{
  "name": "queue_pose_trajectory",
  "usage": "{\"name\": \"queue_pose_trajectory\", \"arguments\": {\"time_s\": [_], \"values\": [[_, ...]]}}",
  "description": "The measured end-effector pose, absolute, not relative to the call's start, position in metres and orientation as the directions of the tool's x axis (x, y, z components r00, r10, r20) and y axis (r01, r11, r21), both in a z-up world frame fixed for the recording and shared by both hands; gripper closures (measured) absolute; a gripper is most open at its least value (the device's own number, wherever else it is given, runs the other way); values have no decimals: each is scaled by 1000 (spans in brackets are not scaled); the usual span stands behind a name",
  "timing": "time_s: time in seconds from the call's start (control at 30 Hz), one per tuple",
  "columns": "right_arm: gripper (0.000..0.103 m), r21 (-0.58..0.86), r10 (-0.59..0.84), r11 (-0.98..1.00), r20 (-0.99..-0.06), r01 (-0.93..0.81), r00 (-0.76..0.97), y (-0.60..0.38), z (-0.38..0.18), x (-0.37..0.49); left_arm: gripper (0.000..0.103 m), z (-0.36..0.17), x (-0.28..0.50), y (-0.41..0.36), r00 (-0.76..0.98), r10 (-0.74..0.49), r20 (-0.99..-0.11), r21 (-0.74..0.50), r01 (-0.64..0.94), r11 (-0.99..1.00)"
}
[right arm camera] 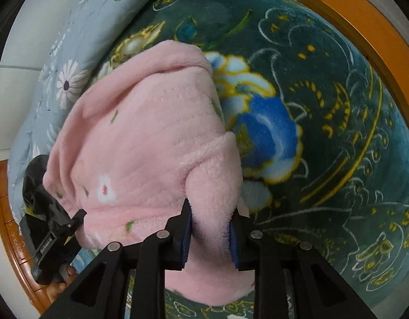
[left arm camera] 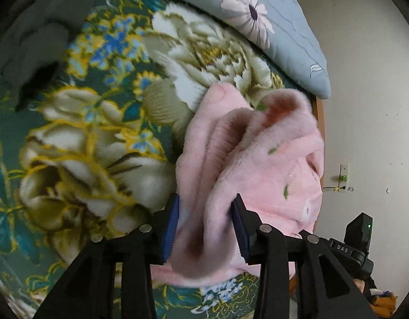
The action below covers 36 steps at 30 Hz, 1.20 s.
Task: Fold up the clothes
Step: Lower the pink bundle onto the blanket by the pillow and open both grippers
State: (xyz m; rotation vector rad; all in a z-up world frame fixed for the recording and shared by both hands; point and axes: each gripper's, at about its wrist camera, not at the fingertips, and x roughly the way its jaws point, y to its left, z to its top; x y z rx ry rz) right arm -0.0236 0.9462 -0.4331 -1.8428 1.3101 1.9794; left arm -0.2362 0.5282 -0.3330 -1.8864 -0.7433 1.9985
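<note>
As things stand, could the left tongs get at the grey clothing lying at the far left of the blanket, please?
Probably not yet: the left tongs are shut on the pink fleece garment, as are the right tongs. The blanket towards the grey clothing looks unobstructed, once they let go.

Fluffy pink fleece garment (right arm camera: 151, 138) on a plush pile blanket (right arm camera: 324, 106); glossy wooden bed frame (right arm camera: 364, 26).

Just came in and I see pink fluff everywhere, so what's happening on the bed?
A person is folding a pink fleece garment with two handheld grippers. The left gripper and the right gripper are each clamped on a bunch of the fleece. The garment is bunched up over the green floral blanket, not yet folded flat. A blue-grey flowered quilt lies beside it.
</note>
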Motion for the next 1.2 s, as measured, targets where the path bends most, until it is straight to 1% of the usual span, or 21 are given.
{"name": "queue_pose_trajectory", "arguments": {"time_s": [0.1,0.13,0.2,0.27,0.37,0.47,0.57,0.7,0.73,0.77,0.83,0.93,1.0,1.03,1.1,1.2], "values": [[75,458,-384,-666,-887,-589,-256,947,-412,-20,61,-300,-245,527,-160,534,-830,-547,43,-836],[75,442,-358,-683,-896,-581,-262,948,-404,-19,59,-294,-251,530,-166,533,-829,-543,14,-840],[75,430,-328,-693,-903,-579,-278,948,-393,-18,59,-286,-263,537,-172,536,-826,-539,-34,-841],[75,440,-328,-692,-898,-572,-295,947,-385,-19,59,-286,-280,549,-166,545,-822,-544,-55,-837],[75,454,-324,-711,-890,-537,-322,938,-372,-27,59,-296,-302,562,-149,546,-825,-548,-28,-836],[75,474,-342,-752,-875,-459,-342,920,-359,-36,59,-321,-313,564,-121,511,-851,-520,55,-852],[74,467,-358,-771,-880,-433,-311,903,-366,-37,58,-348,-318,554,-97,511,-854,-520,150,-841],[74,463,-377,-750,-886,-472,-271,891,-386,-27,56,-358,-321,554,-87,498,-863,-505,137,-852],[75,464,-380,-745,-886,-480,-266,890,-389,-25,55,-361,-323,554,-79,490,-868,-497,137,-857],[77,464,-384,-739,-886,-488,-261,888,-392,-23,50,-365,-324,555,-70,483,-873,-488,136,-862],[76,464,-391,-728,-886,-504,-251,886,-398,-20,48,-369,-325,554,-62,474,-878,-478,143,-867],[76,464,-402,-711,-885,-529,-235,882,-408,-15,48,-358,-317,546,-92,484,-870,-493,172,-853],[77,463,-410,-699,-884,-545,-226,879,-415,-11,49,-337,-304,543,-137,466,-874,-483,142,-864],[77,461,-407,-704,-885,-540,-225,878,-414,-11,51,-324,-294,543,-166,457,-874,-478,113,-871],[76,457,-400,-717,-888,-526,-227,876,-411,-9,51,-299,-275,546,-214,455,-864,-474,43,-880],[76,451,-396,-716,-891,-533,-221,872,-414,-5,51,-286,-249,559,-201,481,-854,-478,-63,-876]]}}
